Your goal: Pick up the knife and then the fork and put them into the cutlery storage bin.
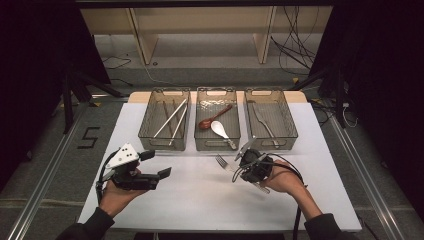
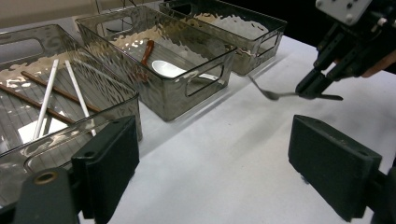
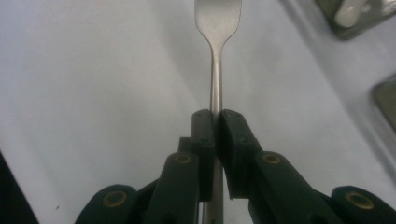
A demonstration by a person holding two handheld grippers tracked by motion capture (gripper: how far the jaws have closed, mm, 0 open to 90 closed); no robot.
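Two black jaws of the right gripper (image 3: 215,122) pinch a metal fork (image 3: 215,70) by its thin handle, above the white table (image 1: 200,195) just before the bins. It is likely stiff, light and slick, so a grip nearer the neck should steady it. The left gripper (image 2: 224,163) hangs spread wide, empty. Beyond, the right-hand bin (image 1: 287,122) holds cutlery. A "5" (image 1: 89,137) marks the floor.

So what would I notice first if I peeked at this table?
Probably the shiny fork, pinched by its handle in the right hand-held gripper just above the white table. Behind it three clear bins stand in a row: the middle bin holds a red spoon and a white spoon.
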